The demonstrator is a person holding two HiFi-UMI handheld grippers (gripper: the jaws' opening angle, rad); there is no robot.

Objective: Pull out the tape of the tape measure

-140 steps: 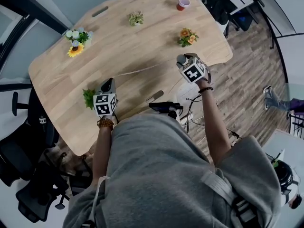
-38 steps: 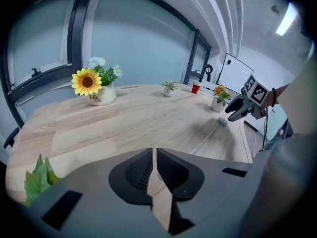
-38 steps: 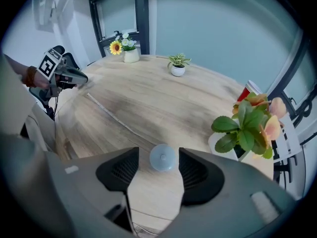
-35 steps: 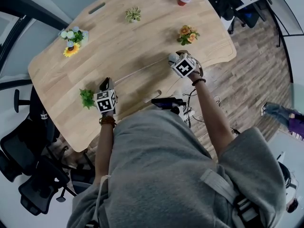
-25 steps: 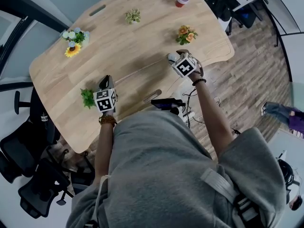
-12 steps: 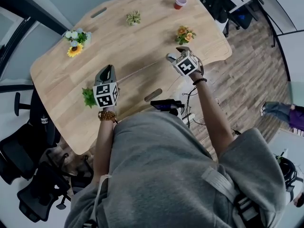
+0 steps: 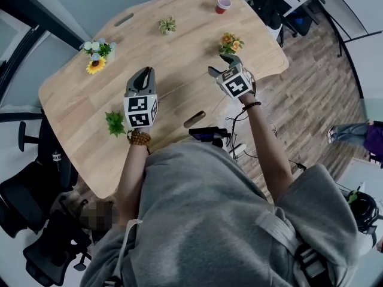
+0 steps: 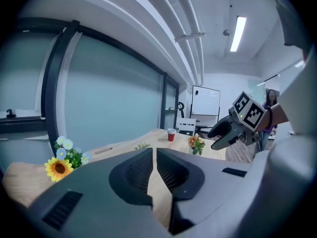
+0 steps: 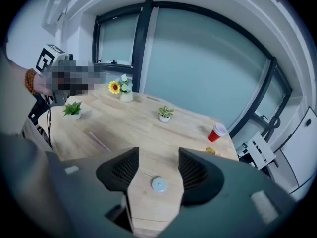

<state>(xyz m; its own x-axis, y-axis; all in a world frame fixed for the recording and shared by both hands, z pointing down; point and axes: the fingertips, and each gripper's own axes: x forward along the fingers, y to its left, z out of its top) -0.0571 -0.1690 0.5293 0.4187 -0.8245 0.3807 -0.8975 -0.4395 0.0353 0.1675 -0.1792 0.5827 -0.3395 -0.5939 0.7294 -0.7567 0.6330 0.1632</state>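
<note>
left gripper raised, jaws all but pressed together, empty. right gripper spread wide over light wooden table; small round grey disc, possibly the tape measure, at six o'clock between its jaws.

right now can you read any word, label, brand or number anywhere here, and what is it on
No readable text in any view.
Marker cube on the left tool: only black-and-white square patterns, no letters or numbers.
Marker cube on the right tool: the same.
Whiteboard: too small to tell if anything is written.
Red cup: no print visible.
</note>
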